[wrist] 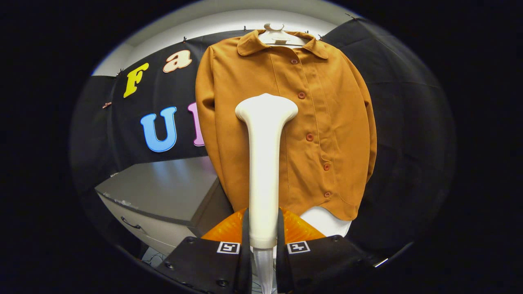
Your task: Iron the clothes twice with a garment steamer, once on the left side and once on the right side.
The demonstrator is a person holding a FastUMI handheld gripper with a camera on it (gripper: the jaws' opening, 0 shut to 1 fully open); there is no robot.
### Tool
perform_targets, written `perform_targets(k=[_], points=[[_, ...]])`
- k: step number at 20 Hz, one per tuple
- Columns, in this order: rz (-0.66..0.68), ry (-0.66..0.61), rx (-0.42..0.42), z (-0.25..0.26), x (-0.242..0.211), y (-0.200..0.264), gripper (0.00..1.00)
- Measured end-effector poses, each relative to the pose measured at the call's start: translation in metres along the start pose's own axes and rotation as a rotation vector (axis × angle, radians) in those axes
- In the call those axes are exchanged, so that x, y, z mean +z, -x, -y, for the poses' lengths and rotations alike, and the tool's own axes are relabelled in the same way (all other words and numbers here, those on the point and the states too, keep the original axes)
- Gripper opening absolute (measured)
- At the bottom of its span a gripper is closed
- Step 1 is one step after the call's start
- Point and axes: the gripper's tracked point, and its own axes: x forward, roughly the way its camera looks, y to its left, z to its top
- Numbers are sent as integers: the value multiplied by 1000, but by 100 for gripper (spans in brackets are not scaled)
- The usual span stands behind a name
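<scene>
Evidently early stage: garment steamer (264, 163) clamped between both fingers of gripper (263, 245), head raised at frame centre against shirt (286, 122) hung above; contact unclear, both passes judged outstanding.

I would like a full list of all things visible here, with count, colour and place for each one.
shirt: one, mustard brown with reddish buttons, hanging on the booth wall beyond the fingers
hanger: one, pale, at the shirt collar
garment steamer: one, white, handle between the fingers, head up in front of the shirt's left half
cabinet: one, grey, with a drawer, below and left of the shirt
white shape: one, under the shirt hem, cannot tell what it is
gripper: one, fingers shut on the steamer handle
</scene>
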Motion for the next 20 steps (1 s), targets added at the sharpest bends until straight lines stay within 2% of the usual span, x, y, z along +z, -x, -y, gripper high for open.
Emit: perform_targets(k=[10,16,20], points=[[-111,-24,-32,10,-57,28,27],[-85,-23,-40,12,-49,58,27],[-40,-27,-45,12,-27,81,27]])
